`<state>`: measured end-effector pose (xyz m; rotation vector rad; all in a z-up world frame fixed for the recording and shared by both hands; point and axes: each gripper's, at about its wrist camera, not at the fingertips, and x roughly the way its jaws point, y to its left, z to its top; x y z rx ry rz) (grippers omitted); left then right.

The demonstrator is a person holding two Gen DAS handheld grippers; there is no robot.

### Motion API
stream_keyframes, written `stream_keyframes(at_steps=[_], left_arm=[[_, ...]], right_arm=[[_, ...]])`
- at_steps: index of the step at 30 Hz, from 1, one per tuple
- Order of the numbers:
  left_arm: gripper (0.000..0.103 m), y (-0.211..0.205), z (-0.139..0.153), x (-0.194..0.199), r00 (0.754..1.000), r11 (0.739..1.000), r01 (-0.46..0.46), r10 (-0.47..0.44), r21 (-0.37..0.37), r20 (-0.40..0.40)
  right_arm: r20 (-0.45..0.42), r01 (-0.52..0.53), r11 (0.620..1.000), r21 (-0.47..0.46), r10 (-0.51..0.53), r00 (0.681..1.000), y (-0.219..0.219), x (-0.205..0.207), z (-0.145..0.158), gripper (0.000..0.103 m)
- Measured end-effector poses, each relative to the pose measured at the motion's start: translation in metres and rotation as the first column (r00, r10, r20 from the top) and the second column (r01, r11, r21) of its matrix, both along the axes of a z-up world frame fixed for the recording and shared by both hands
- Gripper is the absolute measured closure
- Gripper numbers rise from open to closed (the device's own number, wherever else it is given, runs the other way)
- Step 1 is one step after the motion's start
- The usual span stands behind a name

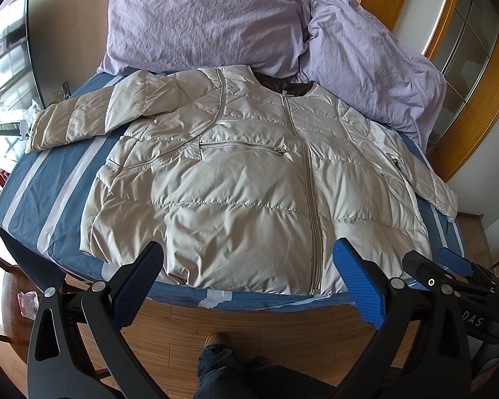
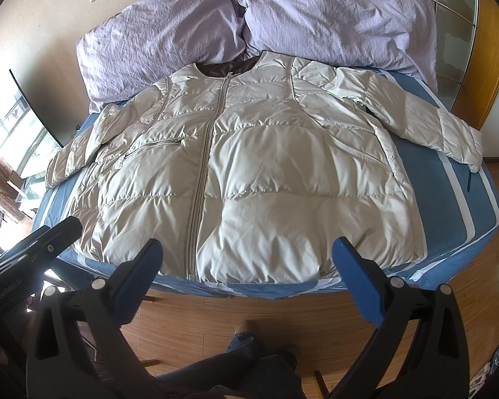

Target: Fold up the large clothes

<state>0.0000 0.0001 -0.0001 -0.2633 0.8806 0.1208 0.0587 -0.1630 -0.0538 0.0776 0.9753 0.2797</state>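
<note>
1. Nearest in both views is the wooden floor (image 1: 282,329), with a person's dark trouser leg (image 1: 223,372) and the toe of a shoe (image 2: 244,331) between the gripper arms.
2. The left gripper (image 1: 248,266) hangs above the foot edge of the bed, its fingers (image 1: 357,279) spread wide and holding nothing.
3. The right gripper (image 2: 248,264) hangs the same way, fingers (image 2: 357,281) wide apart and empty; it also shows at the right edge of the left wrist view, just beside the left one.
4. Beyond the fingertips lies the jacket (image 2: 266,173), a pale beige quilted puffer spread front-up on the bed (image 2: 462,212), whose cover is blue with white stripes. Its hem runs along the bed's near edge and, in each view, spans the gap between the fingers (whether any fingertip touches the cloth cannot be told).
5. The zip (image 1: 311,199) is closed and runs from hem to collar; in the left wrist view it lies toward the right finger, in the right wrist view toward the left one.
6. Both sleeves (image 2: 425,123) stretch out sideways, the one on the left reaching the bed's edge.
7. Farthest, behind the collar, two crumpled lilac pillows (image 1: 209,23) lean against the wall.
</note>
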Motion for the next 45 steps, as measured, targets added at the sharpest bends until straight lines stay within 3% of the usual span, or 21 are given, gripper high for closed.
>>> stream_keyframes(at_steps=[45], left_arm=[[0.001, -0.0004, -0.0041, 0.0074, 1.000, 1.000, 0.001, -0.001, -0.002, -0.017]], right_arm=[[-0.008, 0.017, 1.000, 0.012, -0.017, 1.000, -0.0019, 0.0079, -0.0045, 0.002]])
